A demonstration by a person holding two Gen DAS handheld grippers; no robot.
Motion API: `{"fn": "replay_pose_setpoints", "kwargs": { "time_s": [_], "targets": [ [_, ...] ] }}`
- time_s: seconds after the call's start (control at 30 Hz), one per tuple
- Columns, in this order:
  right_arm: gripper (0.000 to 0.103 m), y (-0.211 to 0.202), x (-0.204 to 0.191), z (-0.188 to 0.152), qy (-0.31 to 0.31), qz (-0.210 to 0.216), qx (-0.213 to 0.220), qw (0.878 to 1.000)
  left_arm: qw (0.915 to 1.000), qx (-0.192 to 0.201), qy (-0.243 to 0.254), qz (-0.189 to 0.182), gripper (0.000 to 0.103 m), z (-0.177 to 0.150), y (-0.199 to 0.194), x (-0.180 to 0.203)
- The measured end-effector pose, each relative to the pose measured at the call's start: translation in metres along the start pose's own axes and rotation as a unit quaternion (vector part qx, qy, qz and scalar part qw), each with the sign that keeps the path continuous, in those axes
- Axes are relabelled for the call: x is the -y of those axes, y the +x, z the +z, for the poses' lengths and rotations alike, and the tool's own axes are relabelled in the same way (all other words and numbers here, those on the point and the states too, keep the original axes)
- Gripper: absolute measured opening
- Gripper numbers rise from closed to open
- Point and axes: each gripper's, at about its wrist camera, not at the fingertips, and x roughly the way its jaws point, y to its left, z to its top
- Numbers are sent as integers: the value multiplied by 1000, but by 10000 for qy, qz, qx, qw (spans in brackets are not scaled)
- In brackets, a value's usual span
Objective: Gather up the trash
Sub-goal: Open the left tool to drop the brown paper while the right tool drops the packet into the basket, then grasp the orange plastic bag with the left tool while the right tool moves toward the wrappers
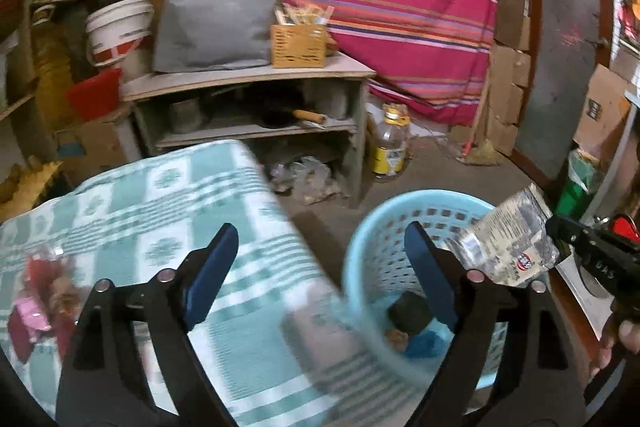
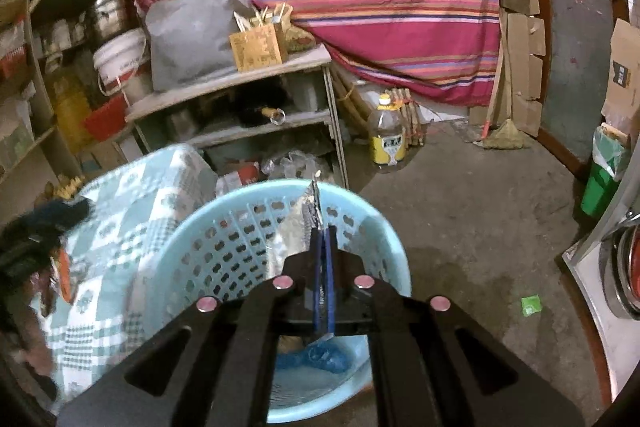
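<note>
My right gripper [image 2: 322, 229] is shut on a crumpled silver printed wrapper [image 2: 296, 227] and holds it over the light blue perforated basket [image 2: 224, 203]. In the left wrist view the same wrapper [image 1: 508, 239] hangs above the basket's rim [image 1: 376, 227]. In the basket's bottom lie a dark lump [image 1: 410, 311] and a blue crumpled piece [image 1: 424, 343]. My left gripper [image 1: 322, 231] is open with nothing between its fingers, above the edge of the green checked cloth [image 1: 160, 207] beside the basket. Pink and red wrappers [image 1: 36, 299] lie blurred on the cloth at the left.
A low grey shelf unit [image 1: 248, 75] stands behind the cloth, with a clear yellow-labelled bottle [image 1: 390, 147] on the floor to its right. A small green scrap [image 2: 531, 305] lies on the concrete floor. A green bin [image 2: 600, 187] stands at the right.
</note>
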Motion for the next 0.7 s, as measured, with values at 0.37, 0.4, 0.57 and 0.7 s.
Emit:
{"fn": "replay_pose_setpoints", "kwargs": {
  "time_s": [0.37,0.4,0.57,0.7],
  "targets": [
    [73,-14,-49,-28,-266,-325,-19,9991,9953,196,-353,885,93,-27,-88,-116],
    [74,-17,-53,-30,-300,-300,12,9991,9944,207,-358,977,93,-33,-98,-128],
    [79,-36,-106,-47,-574,-54,179,9982,9909,104,-375,1289,94,-66,-126,-170],
    [79,-44,-144,-65,-723,144,217,9970,9887,-53,-447,1431,94,-98,-140,-203]
  ]
}}
